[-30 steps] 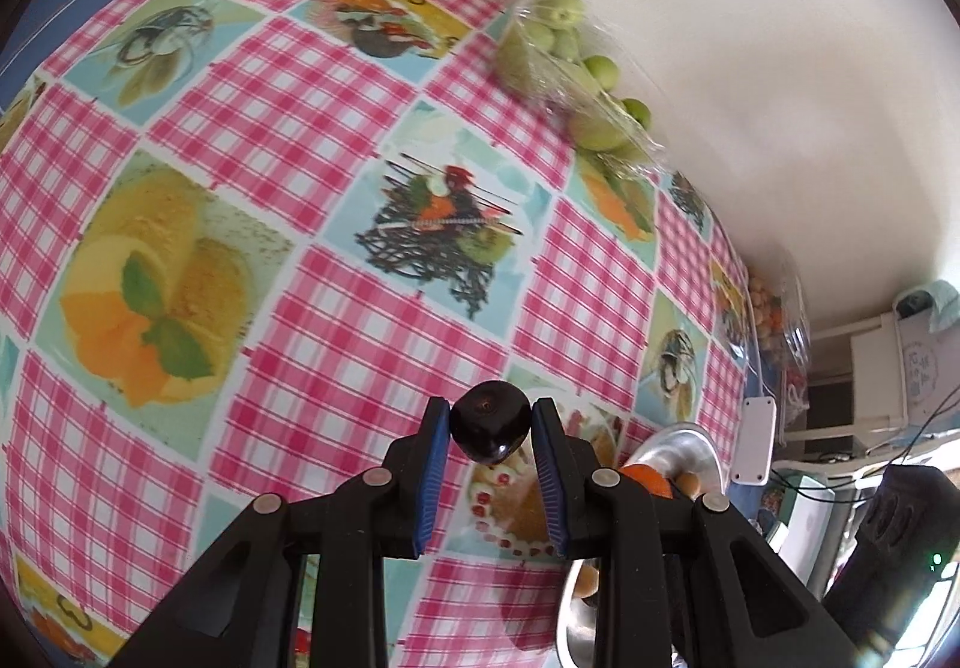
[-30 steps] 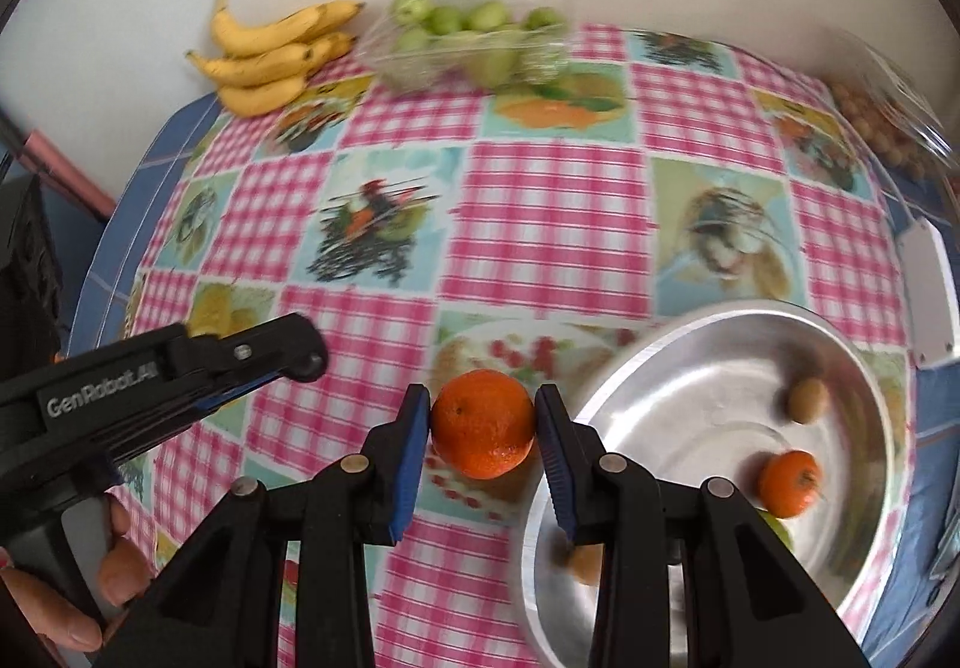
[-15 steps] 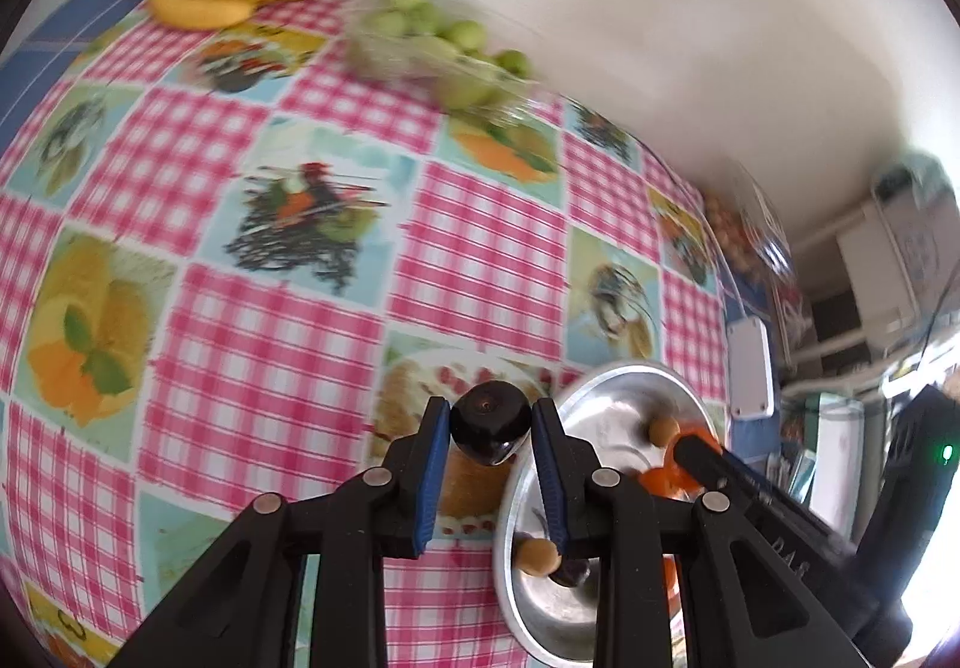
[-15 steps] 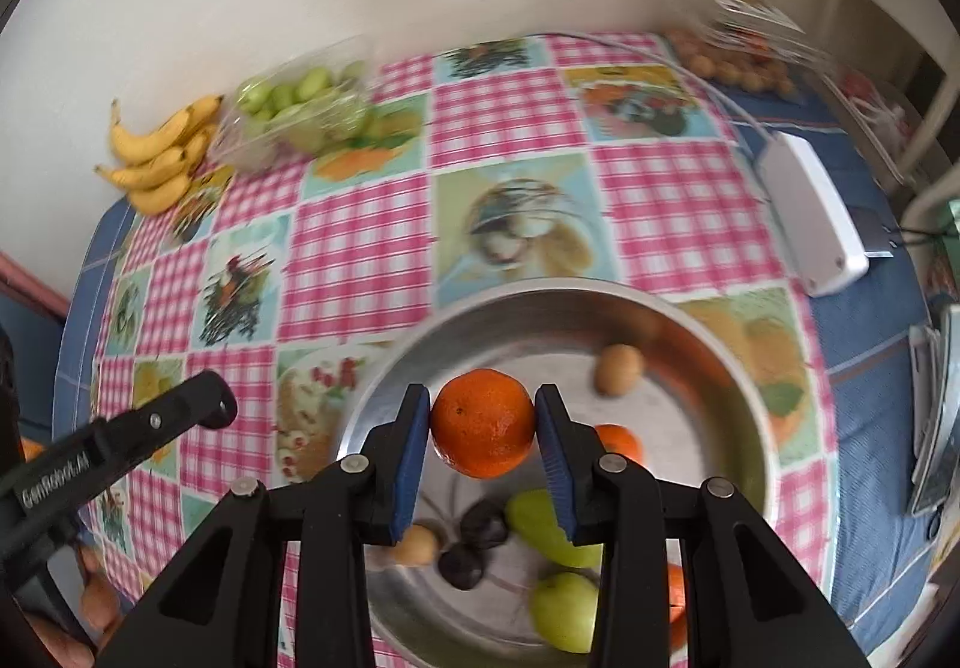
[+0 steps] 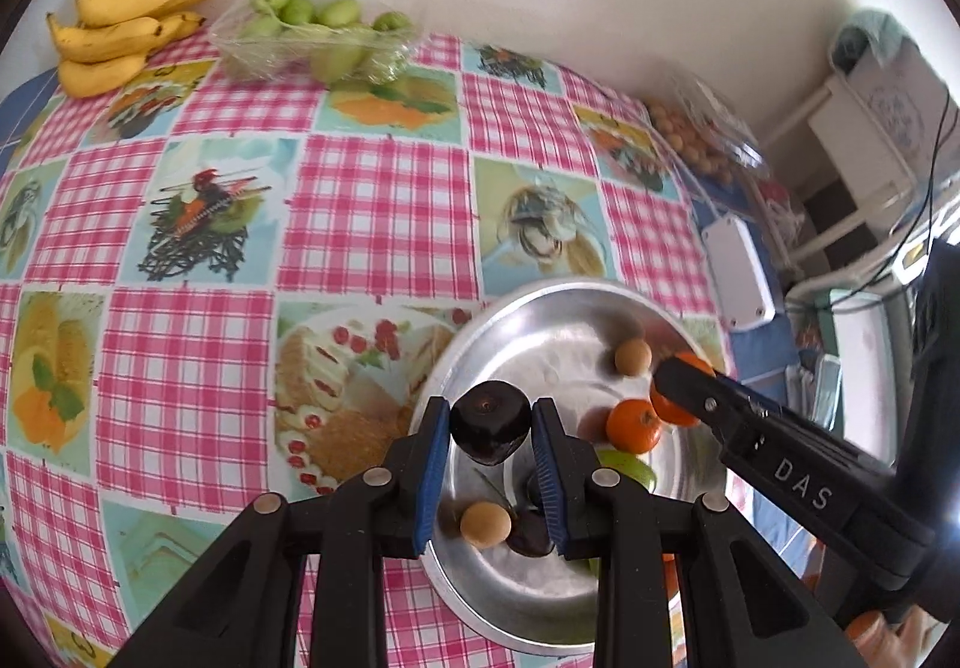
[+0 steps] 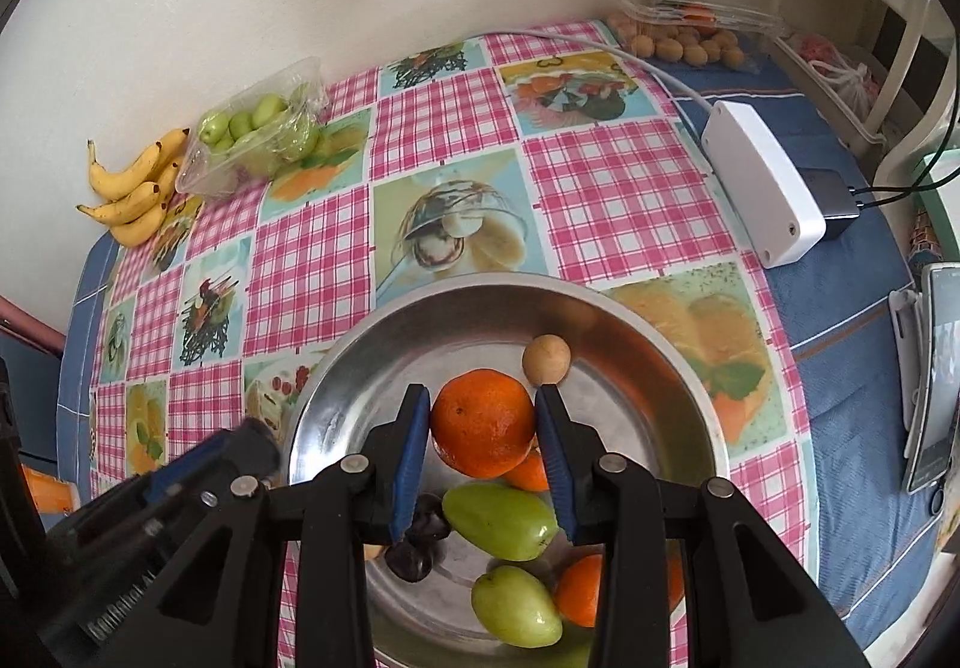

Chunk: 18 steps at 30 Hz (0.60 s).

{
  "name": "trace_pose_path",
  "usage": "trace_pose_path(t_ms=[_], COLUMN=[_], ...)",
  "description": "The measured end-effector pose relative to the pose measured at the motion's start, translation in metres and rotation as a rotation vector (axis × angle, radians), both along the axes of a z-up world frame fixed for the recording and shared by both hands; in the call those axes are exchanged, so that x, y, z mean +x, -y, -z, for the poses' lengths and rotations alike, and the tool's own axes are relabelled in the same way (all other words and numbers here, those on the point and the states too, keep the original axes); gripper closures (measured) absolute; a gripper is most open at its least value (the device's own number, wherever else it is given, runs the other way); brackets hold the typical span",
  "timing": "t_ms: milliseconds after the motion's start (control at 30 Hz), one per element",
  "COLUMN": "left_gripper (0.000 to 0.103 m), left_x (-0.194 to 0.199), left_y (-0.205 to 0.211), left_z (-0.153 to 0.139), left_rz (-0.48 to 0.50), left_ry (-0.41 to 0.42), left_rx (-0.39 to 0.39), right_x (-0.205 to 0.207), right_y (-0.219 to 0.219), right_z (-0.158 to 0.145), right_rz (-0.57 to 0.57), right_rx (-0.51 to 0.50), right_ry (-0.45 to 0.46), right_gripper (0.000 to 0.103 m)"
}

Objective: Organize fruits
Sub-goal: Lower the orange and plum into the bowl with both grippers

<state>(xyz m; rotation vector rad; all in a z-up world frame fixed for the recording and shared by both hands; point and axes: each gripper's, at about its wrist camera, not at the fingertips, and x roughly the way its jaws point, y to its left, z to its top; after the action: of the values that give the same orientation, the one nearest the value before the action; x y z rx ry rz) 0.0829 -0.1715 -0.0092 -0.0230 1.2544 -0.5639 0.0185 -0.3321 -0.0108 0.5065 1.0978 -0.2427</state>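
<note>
**Two grippers, each pinching a fruit, above the metal bowl**

Two fruits are held over the steel bowl (image 6: pixel 690 368). The right gripper (image 6: pixel 483 449) pinches an orange (image 6: pixel 483 422) between its blue pads, above the bowl's middle. The left gripper (image 5: pixel 491 449) clamps a dark plum (image 5: pixel 491 422) over the bowl's near-left rim. Lying in the bowl are two green mangoes (image 6: pixel 501 521), dark plums (image 6: pixel 417 539), more oranges (image 5: pixel 633 425) and small tan round fruits (image 6: pixel 546 360). Beyond the bowl spreads a pink checked tablecloth (image 5: pixel 372 206). A white box (image 6: pixel 762 182) sits toward the right edge. Farthest off, by the wall, lie bananas (image 5: pixel 120 38), a clear pack of green fruits (image 5: pixel 318 38) and a pack of small tan fruits (image 6: pixel 684 38).
</note>
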Motion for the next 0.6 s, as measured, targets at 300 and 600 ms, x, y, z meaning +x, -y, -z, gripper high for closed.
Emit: trace_pose_path(t_ms=[300,600], left_gripper=[0.073,0.073], left_x=[-0.008,-0.009], left_y=[0.009,0.009], left_z=[0.02,0.03], left_rz=[0.023,0.02], left_ry=[-0.027,-0.046], left_rx=[0.053,0.066], right_x=[0.007,0.012], right_y=[-0.01,-0.019], right_z=[0.016,0.027], right_rz=[-0.029,-0.053], right_rx=[0.02,0.027], right_ry=[-0.034,-0.065], right_gripper=[0.065,0.065])
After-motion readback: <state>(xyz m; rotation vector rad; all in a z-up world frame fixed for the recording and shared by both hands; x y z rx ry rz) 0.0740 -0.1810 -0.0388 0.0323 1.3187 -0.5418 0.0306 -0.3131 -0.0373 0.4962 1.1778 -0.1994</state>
